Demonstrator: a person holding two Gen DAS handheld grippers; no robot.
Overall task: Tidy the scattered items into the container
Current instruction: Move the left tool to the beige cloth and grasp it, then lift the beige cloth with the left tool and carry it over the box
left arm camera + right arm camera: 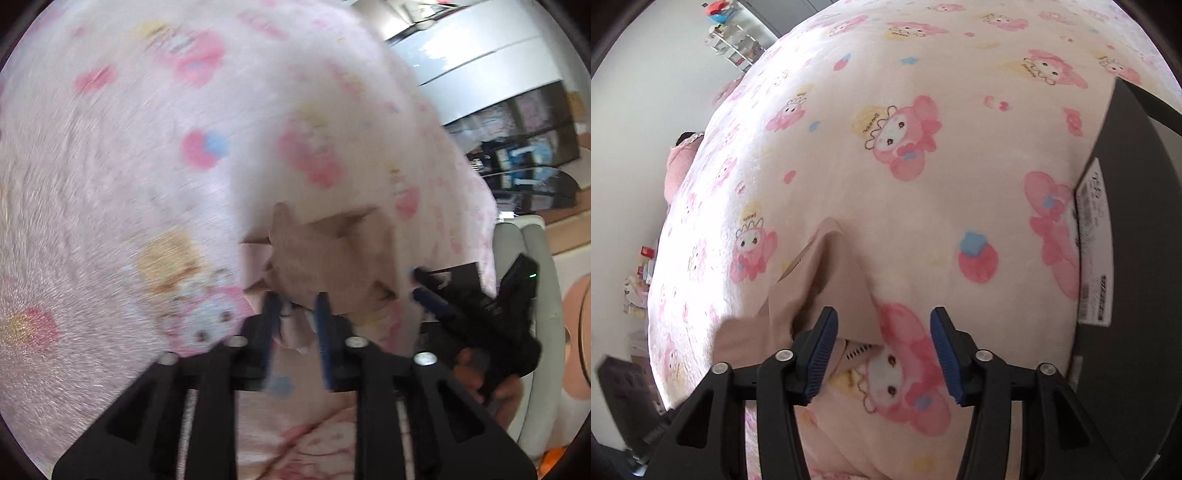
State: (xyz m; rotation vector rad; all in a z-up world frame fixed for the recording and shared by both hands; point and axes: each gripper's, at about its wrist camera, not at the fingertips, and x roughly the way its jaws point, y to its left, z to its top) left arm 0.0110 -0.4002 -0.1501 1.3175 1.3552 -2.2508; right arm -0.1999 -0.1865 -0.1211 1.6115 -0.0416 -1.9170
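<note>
A: Left wrist view: what is held?

B: A beige cloth point(332, 254) is pinched by the narrowly closed left gripper point(297, 306), above the pink blanket point(122, 155). The picture is blurred.

A: Right wrist view?

B: The right gripper point(882, 339) is spread wide and holds nothing. The beige cloth point(827, 273) hangs at its left finger, and a black container point(1137, 206) is seen at the blanket's right edge. The cloth should probably be lifted clear before it is carried there.
</note>
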